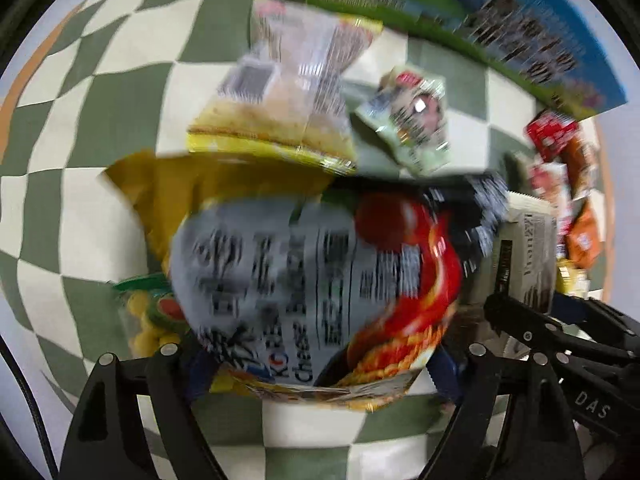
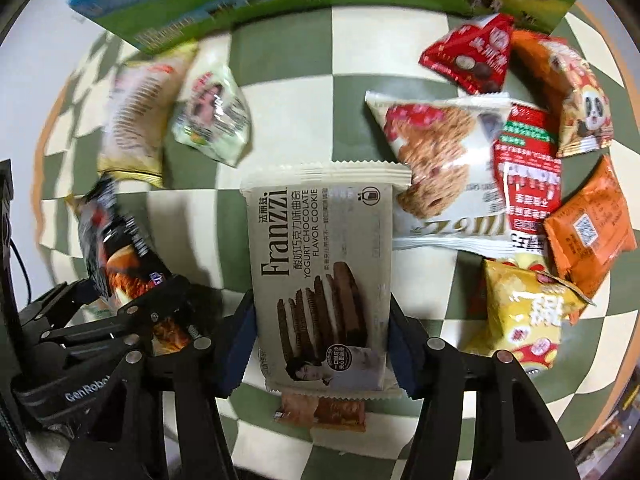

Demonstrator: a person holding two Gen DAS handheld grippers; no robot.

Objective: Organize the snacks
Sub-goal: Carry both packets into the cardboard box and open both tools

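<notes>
Checkered cloth (image 2: pixel 192 220) below, each claw grips a packet: right (image 2: pixel 320 354) cookies (image 2: pixel 320 280), left (image 1: pixel 316 364) chips (image 1: pixel 316 280).

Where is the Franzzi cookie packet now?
In the right wrist view, the Franzzi cookie packet sits centre, gripped in the right claw, left of the oat cookie packet.

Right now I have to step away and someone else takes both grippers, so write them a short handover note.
Left gripper: jaws shut on the grey-and-red cheese snack bag, held above the green-and-white checkered cloth.
Right gripper: jaws shut on the pale Franzzi yogurt chocolate cookie pack.
Done so far: a cluster of packets lies at the right in the right wrist view, including the red triangular packet and the orange square packet.
Left: both held items need placing. The yellow-edged cake packet and the pale green packet lie apart near the blue-and-green carton.
</notes>
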